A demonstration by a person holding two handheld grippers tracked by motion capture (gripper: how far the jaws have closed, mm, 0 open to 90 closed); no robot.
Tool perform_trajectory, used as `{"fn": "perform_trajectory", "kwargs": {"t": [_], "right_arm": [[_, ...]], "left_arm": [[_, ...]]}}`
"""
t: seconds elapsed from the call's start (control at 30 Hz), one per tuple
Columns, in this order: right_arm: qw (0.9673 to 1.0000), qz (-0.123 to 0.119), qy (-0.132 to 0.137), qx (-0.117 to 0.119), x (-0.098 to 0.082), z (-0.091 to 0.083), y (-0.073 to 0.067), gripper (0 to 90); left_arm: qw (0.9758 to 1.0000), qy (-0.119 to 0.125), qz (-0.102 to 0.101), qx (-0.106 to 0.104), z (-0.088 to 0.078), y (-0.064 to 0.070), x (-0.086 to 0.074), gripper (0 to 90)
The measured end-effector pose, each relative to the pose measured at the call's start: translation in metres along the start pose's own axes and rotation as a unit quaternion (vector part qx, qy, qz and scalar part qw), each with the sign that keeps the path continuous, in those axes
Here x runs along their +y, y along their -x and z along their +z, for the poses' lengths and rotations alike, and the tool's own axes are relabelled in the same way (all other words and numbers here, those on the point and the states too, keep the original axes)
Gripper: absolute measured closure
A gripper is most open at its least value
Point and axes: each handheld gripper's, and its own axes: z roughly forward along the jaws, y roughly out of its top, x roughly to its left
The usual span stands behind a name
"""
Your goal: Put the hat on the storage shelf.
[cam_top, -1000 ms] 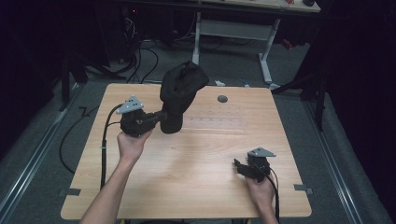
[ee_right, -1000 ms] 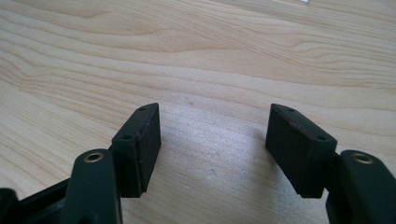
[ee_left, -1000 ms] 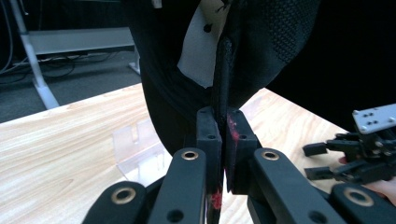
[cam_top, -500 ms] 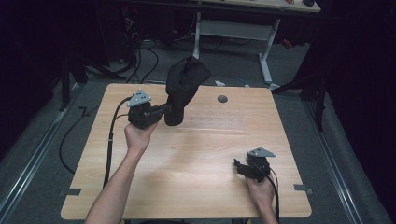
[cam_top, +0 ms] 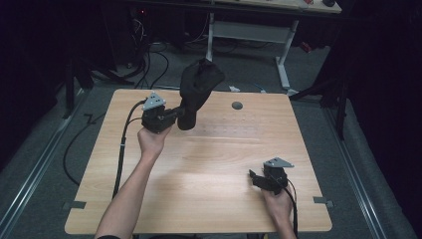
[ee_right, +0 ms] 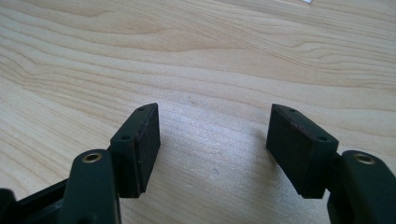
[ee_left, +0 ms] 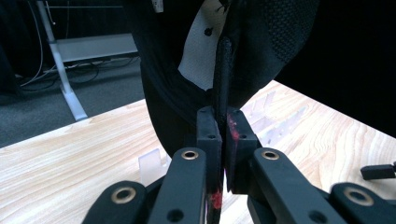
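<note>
I am carrying the black fabric cap (cam_top: 199, 89), clenched by its edge in the left gripper (ee_left: 223, 140), above the far left of the pale wooden table (cam_top: 209, 169), while the right gripper (ee_right: 212, 149) is resting released near right; next, I judge, a set-down spot.

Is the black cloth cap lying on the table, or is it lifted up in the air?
Lifted. The left gripper is shut on the edge of the black cloth cap, which stands above the light wooden table.

The left hand-held gripper (cam_top: 180, 115) holds a black cap (cam_top: 198, 87) above the table (cam_top: 209, 164).
</note>
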Motion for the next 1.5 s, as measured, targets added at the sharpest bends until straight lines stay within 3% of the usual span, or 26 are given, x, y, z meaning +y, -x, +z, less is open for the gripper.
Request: {"fn": "perform_trajectory", "kwargs": {"t": [0.57,1.0,1.23,1.5], "right_arm": [[1.0,-0.003,0.001,0.002,0.0,0.0,0.0,34.8],[1.0,-0.003,0.001,0.002,0.0,0.0,0.0,34.8],[1.0,-0.003,0.001,0.002,0.0,0.0,0.0,34.9],[1.0,-0.003,0.001,0.002,0.0,0.0,0.0,34.8]], "left_arm": [[0.9999,-0.01,-0.012,0.003,0.012,-0.004,-0.02,86.3],[0.9985,-0.02,-0.049,0.013,0.005,-0.013,-0.034,84.1],[0.9975,-0.036,-0.058,0.02,0.002,-0.014,-0.035,73.9],[0.9961,-0.056,-0.056,0.041,-0.001,-0.013,-0.034,54.4]]}}
